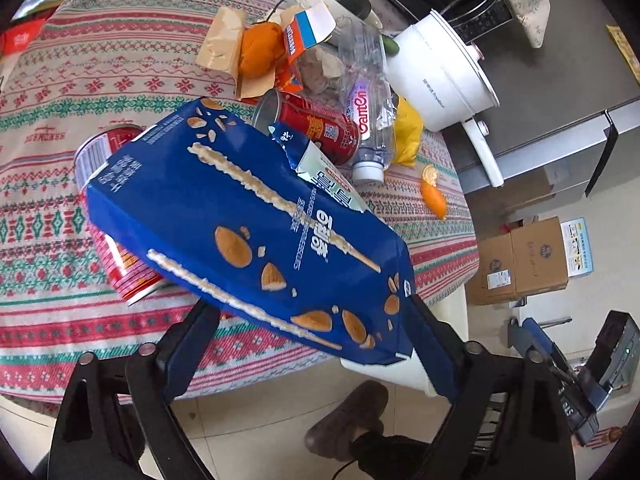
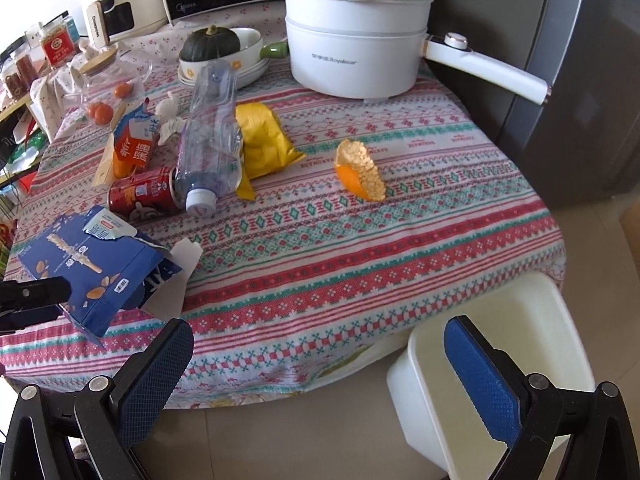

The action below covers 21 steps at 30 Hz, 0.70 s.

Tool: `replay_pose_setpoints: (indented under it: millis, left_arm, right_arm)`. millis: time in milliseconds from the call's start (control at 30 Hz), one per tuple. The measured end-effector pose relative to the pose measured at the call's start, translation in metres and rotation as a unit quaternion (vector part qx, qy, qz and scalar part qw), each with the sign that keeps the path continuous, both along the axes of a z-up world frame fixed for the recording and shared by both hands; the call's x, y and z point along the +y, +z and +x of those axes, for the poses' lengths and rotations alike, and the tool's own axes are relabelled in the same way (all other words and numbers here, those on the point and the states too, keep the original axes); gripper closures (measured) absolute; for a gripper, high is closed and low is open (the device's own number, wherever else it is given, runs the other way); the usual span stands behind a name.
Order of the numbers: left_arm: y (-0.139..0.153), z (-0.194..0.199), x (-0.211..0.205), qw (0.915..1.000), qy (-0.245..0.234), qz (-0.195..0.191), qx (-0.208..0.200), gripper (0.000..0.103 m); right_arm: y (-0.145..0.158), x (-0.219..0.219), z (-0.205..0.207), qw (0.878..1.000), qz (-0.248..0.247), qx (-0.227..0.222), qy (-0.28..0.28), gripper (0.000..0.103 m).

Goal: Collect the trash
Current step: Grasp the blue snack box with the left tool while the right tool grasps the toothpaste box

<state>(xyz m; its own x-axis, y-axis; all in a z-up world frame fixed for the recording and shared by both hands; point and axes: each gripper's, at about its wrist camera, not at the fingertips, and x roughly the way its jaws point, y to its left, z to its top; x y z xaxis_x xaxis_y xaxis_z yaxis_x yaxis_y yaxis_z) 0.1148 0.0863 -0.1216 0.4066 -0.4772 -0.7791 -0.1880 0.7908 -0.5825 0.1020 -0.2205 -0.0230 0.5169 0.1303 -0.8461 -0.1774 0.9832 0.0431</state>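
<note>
My left gripper (image 1: 312,320) is shut on a torn blue snack box (image 1: 248,220) and holds it above the table's near edge; the box also shows at the left of the right wrist view (image 2: 92,268). My right gripper (image 2: 320,352) is open and empty, below the table edge beside a white bin (image 2: 520,320). On the patterned tablecloth (image 2: 360,240) lie a red can (image 2: 144,194), a clear plastic bottle (image 2: 212,140), a yellow wrapper (image 2: 264,140), an orange peel (image 2: 360,172) and an orange carton (image 2: 134,140). A second red can (image 1: 112,216) lies under the box.
A white electric pot (image 2: 356,36) with a long handle stands at the table's back right. Stacked bowls with a green squash (image 2: 212,44) and a glass jar (image 2: 108,80) are at the back. A fridge (image 2: 580,80) is to the right. Cardboard boxes (image 1: 520,264) sit on the floor.
</note>
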Motion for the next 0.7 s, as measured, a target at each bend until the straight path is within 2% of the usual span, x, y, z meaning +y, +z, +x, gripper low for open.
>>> replay_pose_setpoints:
  millis: [33, 100, 200, 233, 267, 300, 367, 567, 700]
  left_arm:
    - [-0.003, 0.003, -0.001, 1.0000, 0.007, -0.006, -0.003, 0.026]
    - [-0.007, 0.009, -0.004, 0.9996, 0.016, -0.021, -0.006, 0.030]
    - [-0.003, 0.018, -0.007, 0.9989, 0.014, -0.043, -0.015, 0.043]
    - [0.000, 0.021, -0.008, 0.9985, 0.011, -0.049, -0.022, 0.051]
    - [0.005, 0.023, -0.008, 0.9982, 0.007, -0.052, -0.030, 0.060]
    - [0.010, 0.025, -0.008, 0.9981, 0.003, -0.049, -0.037, 0.061]
    - [0.020, 0.027, -0.009, 0.9980, -0.007, -0.037, -0.050, 0.071]
    - [0.052, 0.023, -0.004, 0.9954, -0.033, -0.002, -0.090, 0.079]
    - [0.072, 0.018, 0.006, 0.9916, -0.033, 0.030, -0.121, 0.079]
  right_arm:
    - [-0.001, -0.001, 0.000, 1.000, 0.001, 0.001, -0.002, 0.000]
    - [-0.003, -0.003, 0.000, 1.000, 0.000, 0.003, -0.007, 0.000]
    - [-0.006, -0.008, 0.001, 1.000, 0.000, 0.008, -0.021, 0.000]
    - [-0.006, -0.010, 0.001, 1.000, 0.001, 0.008, -0.024, 0.000]
    - [-0.006, -0.012, 0.001, 1.000, 0.001, 0.008, -0.028, 0.000]
    - [-0.006, -0.014, 0.001, 0.999, 0.001, 0.007, -0.031, 0.000]
    - [-0.006, -0.018, 0.002, 0.999, -0.002, 0.006, -0.039, 0.000]
    - [-0.007, -0.030, 0.009, 0.998, 0.006, 0.011, -0.064, 0.000]
    - [-0.008, -0.033, 0.018, 0.997, 0.015, 0.018, -0.077, 0.000]
